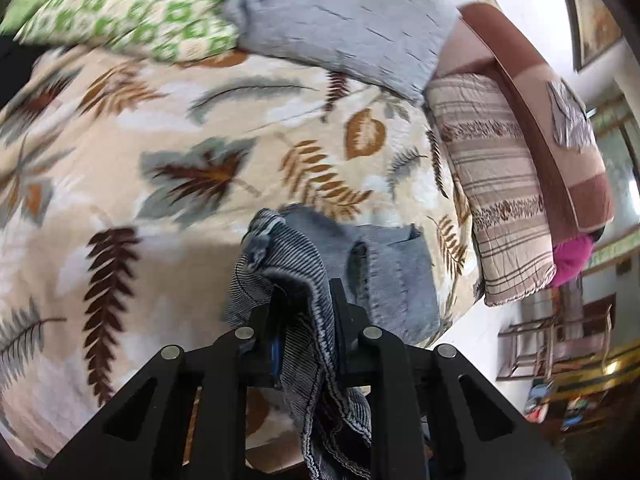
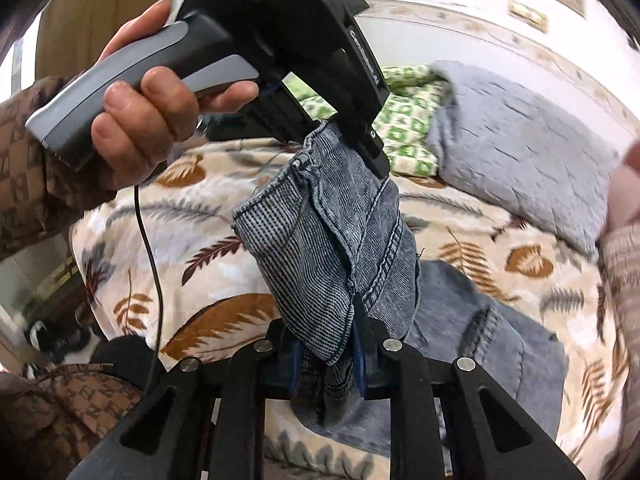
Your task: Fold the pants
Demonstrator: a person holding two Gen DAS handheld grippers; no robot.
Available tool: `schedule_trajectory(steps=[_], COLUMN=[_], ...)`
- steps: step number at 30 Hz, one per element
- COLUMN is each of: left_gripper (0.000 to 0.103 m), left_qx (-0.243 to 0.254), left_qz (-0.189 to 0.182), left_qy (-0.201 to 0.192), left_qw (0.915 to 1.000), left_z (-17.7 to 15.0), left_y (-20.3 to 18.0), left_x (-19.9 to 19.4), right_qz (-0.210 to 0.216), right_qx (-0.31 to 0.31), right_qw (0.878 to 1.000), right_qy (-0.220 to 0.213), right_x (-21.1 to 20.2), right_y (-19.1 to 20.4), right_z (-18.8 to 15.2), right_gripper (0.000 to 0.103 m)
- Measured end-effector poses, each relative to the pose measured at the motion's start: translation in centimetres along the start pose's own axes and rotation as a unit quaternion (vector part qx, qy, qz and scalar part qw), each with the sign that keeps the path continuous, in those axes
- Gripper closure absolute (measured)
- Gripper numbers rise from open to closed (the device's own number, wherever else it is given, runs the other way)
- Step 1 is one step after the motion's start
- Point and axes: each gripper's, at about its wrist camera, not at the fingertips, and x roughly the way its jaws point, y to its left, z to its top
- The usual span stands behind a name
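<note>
The pants (image 2: 360, 240) are blue-grey denim jeans, held up above a leaf-patterned bed. My left gripper (image 1: 306, 292) is shut on the pants' edge (image 1: 296, 264), which drapes back over its fingers; the rest of the pants (image 1: 396, 276) hangs to the bed. In the right wrist view the left gripper (image 2: 352, 136) shows from outside, held in a hand, pinching the top of the fabric. My right gripper (image 2: 324, 332) is shut on a lower fold of the pants. The pants' lower part (image 2: 492, 332) rests on the bedspread.
The bedspread (image 1: 180, 128) is cream with brown and grey leaves. A grey pillow (image 1: 344, 16) and a green patterned pillow (image 1: 132, 20) lie at the far end. A striped quilt (image 1: 500, 184) and brown headboard (image 1: 560, 132) are at right. A cable (image 2: 150, 248) hangs from the left gripper.
</note>
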Motion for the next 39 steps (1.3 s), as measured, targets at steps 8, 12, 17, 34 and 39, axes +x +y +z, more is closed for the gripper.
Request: schedule_trajectory(steps=[8, 12, 17, 34, 39], left_gripper=[0.089, 0.089, 0.088, 0.075, 0.073], left_qx=[0.043, 0.063, 0.082, 0.095, 0.074], left_qz=[0.007, 0.017, 0.042, 0.107, 0.084], left_qy=[0.033, 0.066, 0.111, 0.158, 0.152], left_qw=[0.9985, 0.9957, 0.9895, 0.9771, 0.9819], left_z=[1.9, 2.2, 2.0, 1.1, 1.3], left_y=[-9.0, -13.4, -17.3, -21.2, -20.3], left_x=[5.6, 10.5, 17.1, 25.3, 22.3], right_qz=[0.027, 0.039, 0.053, 0.186, 0.176], right_qx=[0.137, 0.208, 0.286, 0.545, 0.521], right_qw=[0.990, 0.977, 0.957, 0.818, 0.835], right_qy=[-0.009, -0.009, -0.004, 0.011, 0.004], right_x=[-2.3, -2.8, -3.1, -0.4, -1.9], right_y=[-8.5, -12.7, -16.8, -26.3, -26.4], right_z=[-2.8, -5.5, -9.3, -20.6, -19.9], right_gripper=[0.084, 0.084, 0.084, 0.080, 0.073])
